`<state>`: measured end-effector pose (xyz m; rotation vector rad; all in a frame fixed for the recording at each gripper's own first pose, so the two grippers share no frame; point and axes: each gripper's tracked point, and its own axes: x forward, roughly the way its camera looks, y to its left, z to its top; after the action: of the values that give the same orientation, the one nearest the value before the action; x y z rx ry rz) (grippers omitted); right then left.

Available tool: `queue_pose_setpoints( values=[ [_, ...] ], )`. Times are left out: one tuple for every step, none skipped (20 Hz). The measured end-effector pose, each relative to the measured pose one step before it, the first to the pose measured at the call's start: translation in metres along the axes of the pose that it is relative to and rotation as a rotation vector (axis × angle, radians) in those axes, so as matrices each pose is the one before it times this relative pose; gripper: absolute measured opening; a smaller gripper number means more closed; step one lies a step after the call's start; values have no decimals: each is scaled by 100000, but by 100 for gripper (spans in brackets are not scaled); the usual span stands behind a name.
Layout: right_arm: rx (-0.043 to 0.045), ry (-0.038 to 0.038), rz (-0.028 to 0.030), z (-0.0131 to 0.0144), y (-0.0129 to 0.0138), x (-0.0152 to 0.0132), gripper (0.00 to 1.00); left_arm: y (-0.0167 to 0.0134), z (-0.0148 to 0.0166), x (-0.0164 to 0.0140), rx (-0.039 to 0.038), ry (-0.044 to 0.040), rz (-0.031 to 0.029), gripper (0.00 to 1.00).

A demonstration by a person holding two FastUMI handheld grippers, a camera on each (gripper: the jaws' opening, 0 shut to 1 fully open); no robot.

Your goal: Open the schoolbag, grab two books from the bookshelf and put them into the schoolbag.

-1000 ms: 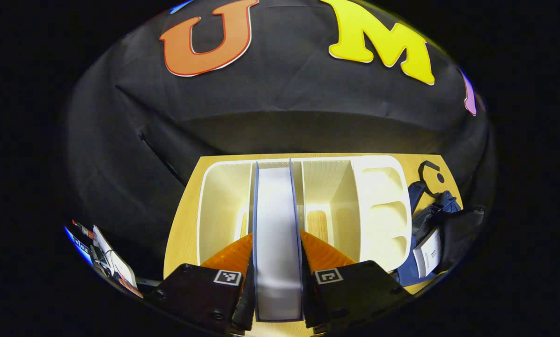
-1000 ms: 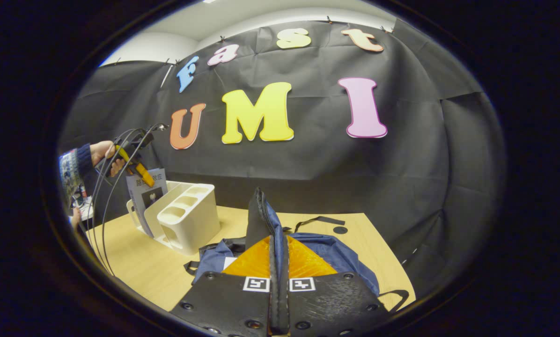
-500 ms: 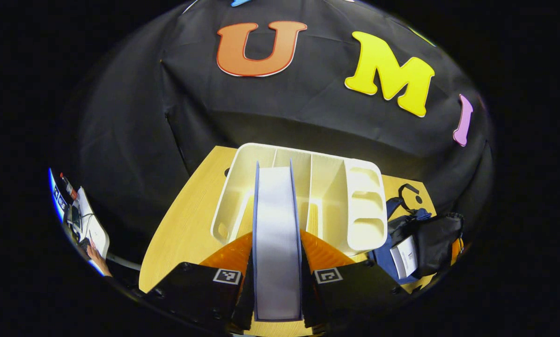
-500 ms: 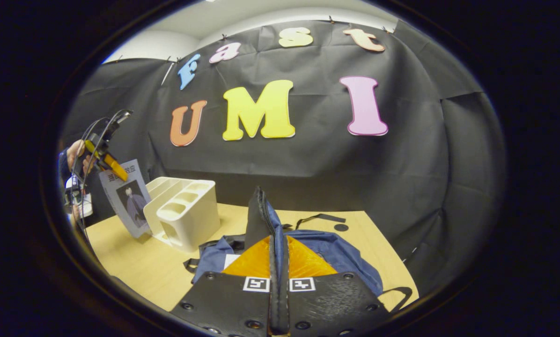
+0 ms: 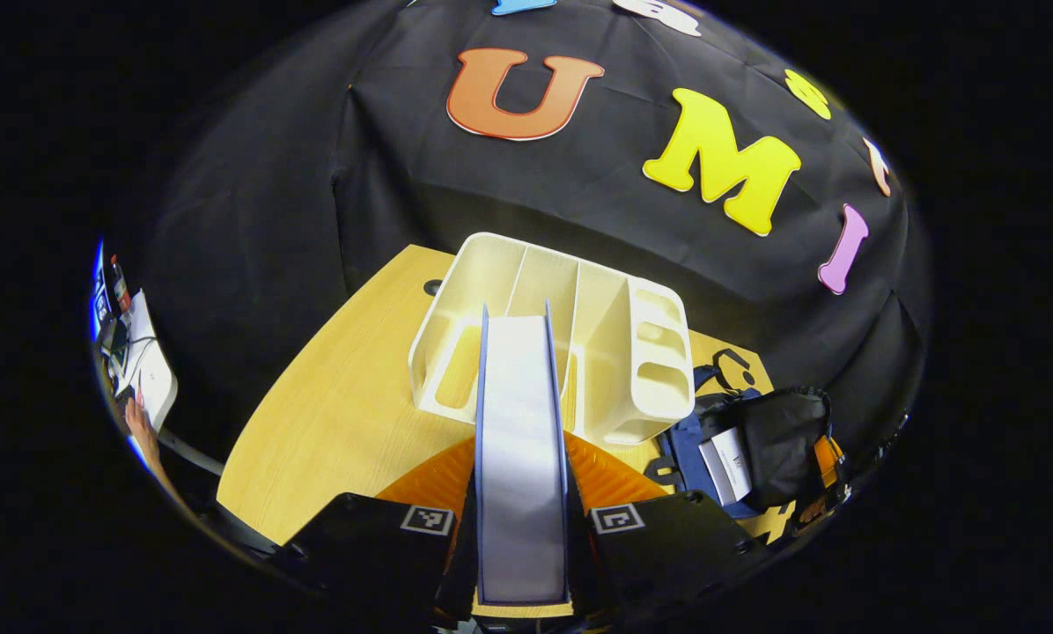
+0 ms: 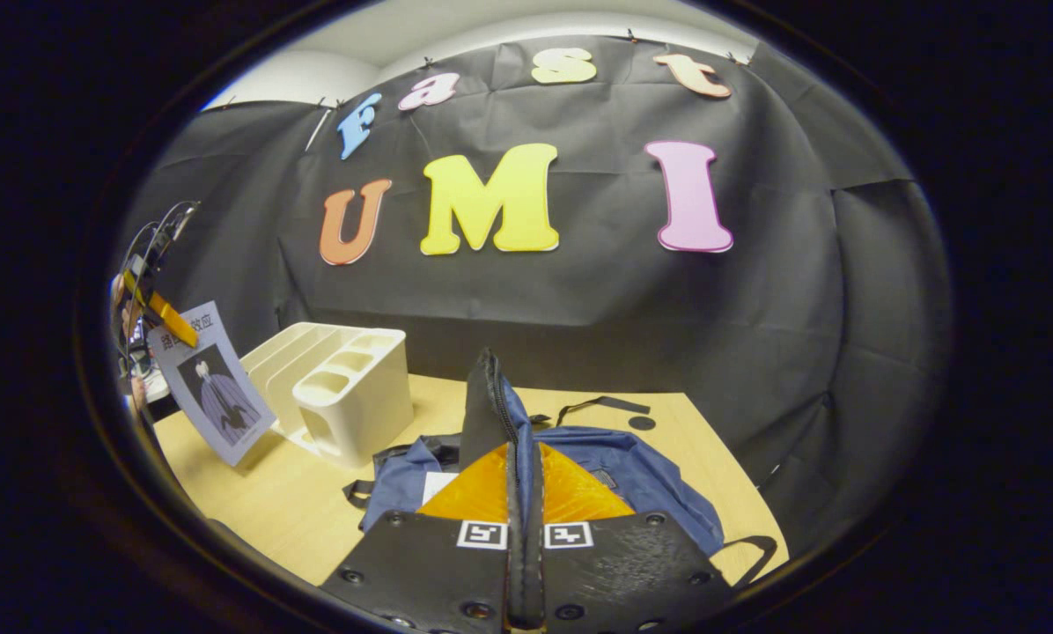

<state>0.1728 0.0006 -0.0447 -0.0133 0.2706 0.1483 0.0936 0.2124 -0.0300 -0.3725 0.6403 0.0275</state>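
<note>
My left gripper is shut on a blue-covered book, seen edge-on with its white pages toward me, held above the table in front of the white bookshelf. In the right gripper view that book hangs tilted at the far left, clear of the bookshelf, under the left gripper. My right gripper is shut on the raised flap of the blue schoolbag, holding it open. A white flat thing shows in the bag's mouth.
The wooden table has bare room in front of the bookshelf. A black strap and a round black disc lie behind the bag. Off the table's left edge sits a desk with papers and a hand.
The left gripper has lifted the book out of the bookshelf and drawn it back and up, away from the shelf. The right gripper has stayed on the bag flap.
</note>
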Motion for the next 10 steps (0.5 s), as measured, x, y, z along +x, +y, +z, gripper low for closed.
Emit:
queue_pose_setpoints(
  values=[
    [-351, 295, -252, -63, 66, 50, 1, -316, -655, -293, -1814, 450, -1988, 46],
    [-292, 276, -99, -112, 99, 13, 1, -342, -764, -201, -1448, 743, -2147, 42],
    [-78, 343, -154, -58, 51, -21, 1, -525, -763, -78, -1777, 1043, -2606, 42],
    [-123, 250, -266, -20, 59, 39, 1, -631, -824, 101, -2424, 1698, -3236, 46],
    [-20, 88, -926, -7, -28, -2, 1, -855, -1190, 257, -2452, 2415, -3399, 46],
    [3, -390, -874, 21, -4, -103, 1, -680, -921, 484, -2837, 2069, -2591, 43],
    [-85, -331, -177, 52, 207, -79, 1, -517, -852, 461, -1549, 1228, -1588, 43],
    [-578, -17, -318, -42, 241, -11, 1, -331, -588, 478, 198, 429, -849, 46],
    [-1056, -128, -426, 29, 120, 19, 1, -464, -307, 425, 172, -1033, -1290, 43],
    [-1257, -143, -368, 18, 90, -120, 1, -761, -235, 250, -813, -207, -2361, 43]
  ],
)
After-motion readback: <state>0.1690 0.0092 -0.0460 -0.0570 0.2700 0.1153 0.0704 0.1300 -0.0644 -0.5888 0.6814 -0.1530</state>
